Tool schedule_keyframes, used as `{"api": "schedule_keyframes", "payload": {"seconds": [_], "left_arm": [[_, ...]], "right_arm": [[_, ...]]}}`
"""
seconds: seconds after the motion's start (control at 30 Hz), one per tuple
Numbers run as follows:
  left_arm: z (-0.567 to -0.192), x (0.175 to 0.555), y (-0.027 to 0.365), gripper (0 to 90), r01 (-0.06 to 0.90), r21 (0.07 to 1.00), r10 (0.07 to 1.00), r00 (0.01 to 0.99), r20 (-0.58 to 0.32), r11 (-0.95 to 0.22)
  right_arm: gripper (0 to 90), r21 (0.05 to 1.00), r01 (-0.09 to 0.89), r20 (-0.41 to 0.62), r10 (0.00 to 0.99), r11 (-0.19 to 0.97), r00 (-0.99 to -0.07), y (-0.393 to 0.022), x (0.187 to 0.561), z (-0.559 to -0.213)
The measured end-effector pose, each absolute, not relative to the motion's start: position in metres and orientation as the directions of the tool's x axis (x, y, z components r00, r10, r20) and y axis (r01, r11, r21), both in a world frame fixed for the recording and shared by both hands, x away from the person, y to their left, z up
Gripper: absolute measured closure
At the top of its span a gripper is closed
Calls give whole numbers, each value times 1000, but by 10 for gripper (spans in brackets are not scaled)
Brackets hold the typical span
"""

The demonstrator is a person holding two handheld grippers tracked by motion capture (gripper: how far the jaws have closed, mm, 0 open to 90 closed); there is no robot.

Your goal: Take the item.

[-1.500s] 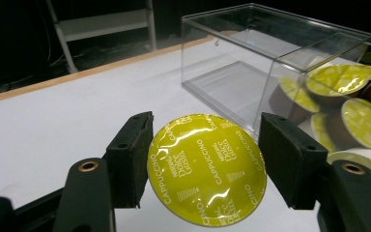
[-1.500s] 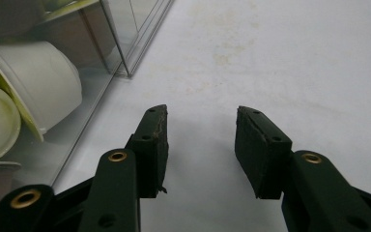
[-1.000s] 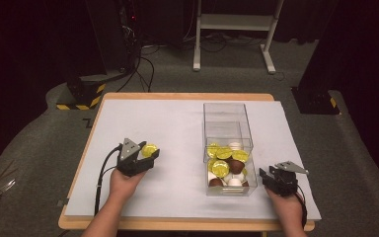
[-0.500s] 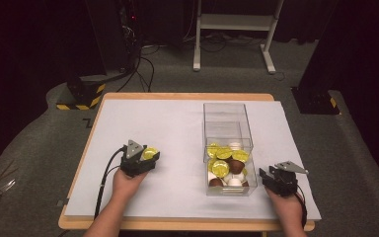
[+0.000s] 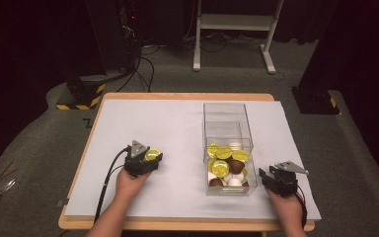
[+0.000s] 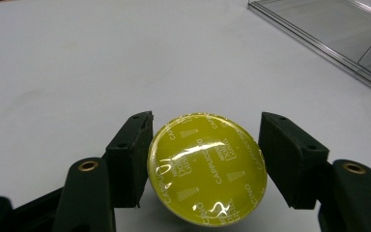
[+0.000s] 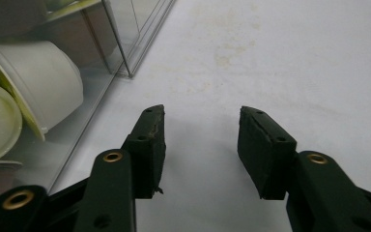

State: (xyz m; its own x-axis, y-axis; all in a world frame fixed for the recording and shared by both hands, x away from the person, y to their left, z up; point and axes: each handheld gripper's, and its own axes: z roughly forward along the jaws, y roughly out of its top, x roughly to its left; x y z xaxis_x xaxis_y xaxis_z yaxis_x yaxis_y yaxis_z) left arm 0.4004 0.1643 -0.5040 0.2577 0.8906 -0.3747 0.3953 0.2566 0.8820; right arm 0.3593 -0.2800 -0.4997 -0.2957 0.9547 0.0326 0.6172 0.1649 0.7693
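Between the two black jaws of the left gripper (image 6: 205, 159) sat a round coffee capsule with a shiny yellow foil lid printed "Cappuccino" (image 6: 206, 175). One jaw touched the capsule's rim while the other stood just clear of it, so the jaws were partly open and not clamping; whether this was the start of a grasp or the end of a release could not be judged from the pictures. The capsule rested lid-up on the white sheet covering the wooden table (image 5: 168, 123), probably set apart there so it could be handled singly.

The right gripper (image 7: 202, 145) held nothing. Its jaws stood apart over bare white sheet, just beside the near corner of the clear plastic rectangular box (image 7: 121, 43), seemingly waiting in reserve or ready to steady that box.

In the high view the left gripper (image 5: 150, 157) lay well left of the box (image 5: 227, 116), and the right gripper (image 5: 269, 178) sat close to its right side. The capsules were heaped in the box's near half, likely kept together as stock; the far half looked empty.

Counted: two grippers, one box, one capsule outside it. Inside, about four yellow-lidded capsules (image 5: 220, 168), two or three brown ones (image 5: 235, 165) and a few white ones (image 5: 234, 146) could be made out; the heap hid the exact total.
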Motion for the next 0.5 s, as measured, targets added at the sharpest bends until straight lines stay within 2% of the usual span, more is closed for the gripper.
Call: {"api": "schedule_keyframes", "payload": {"seconds": [0.2, 0.4, 0.5], "left_arm": [[-504, 400, 162, 363, 386, 881, 890, 247, -384, 273], [-504, 399, 161, 304, 381, 882, 888, 249, -386, 276], [-503, 397, 163, 301, 378, 880, 886, 244, -394, 288]], "right_arm": [[475, 785, 598, 37, 950, 164, -310, -279, 356, -494], [475, 802, 574, 35, 946, 165, -322, -278, 352, -488], [477, 809, 564, 34, 945, 165, -325, -277, 350, -486]]}}
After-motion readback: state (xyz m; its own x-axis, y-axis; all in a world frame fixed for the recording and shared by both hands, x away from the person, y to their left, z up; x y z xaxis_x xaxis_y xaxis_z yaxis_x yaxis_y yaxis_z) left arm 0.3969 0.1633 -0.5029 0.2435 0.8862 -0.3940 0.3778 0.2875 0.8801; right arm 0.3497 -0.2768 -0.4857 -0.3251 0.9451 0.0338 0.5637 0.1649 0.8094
